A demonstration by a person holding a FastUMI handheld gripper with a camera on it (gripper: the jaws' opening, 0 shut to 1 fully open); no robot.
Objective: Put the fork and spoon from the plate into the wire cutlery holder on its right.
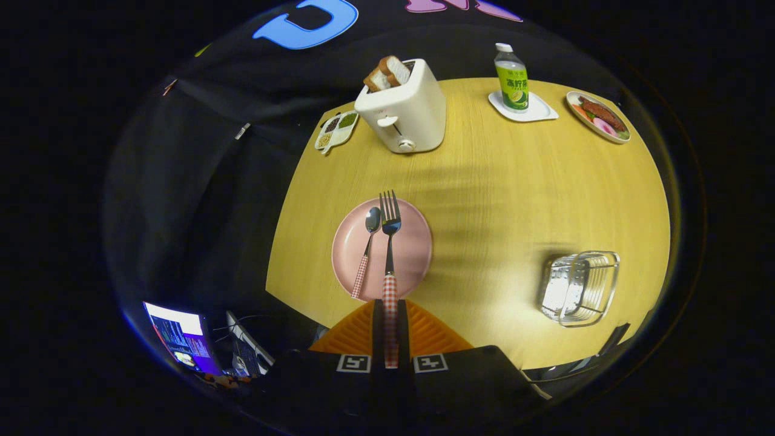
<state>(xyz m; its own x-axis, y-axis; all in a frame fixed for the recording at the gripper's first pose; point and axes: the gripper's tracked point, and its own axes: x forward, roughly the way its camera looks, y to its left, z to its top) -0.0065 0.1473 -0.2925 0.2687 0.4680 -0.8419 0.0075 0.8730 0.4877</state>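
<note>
Fork (390,242) handle is pinched between gripper (390,315) fingers over plate (412,260); next, carry right to wire cutlery holder (580,287).

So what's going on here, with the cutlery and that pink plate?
A person is working a handheld pair of tongs. Its two fingers are closed on the checked handle of the fork, whose head points out over the pink plate. The spoon lies on the plate just left of the fork. The wire cutlery holder, off to the right on the wooden table, has no cutlery in it yet.
</note>
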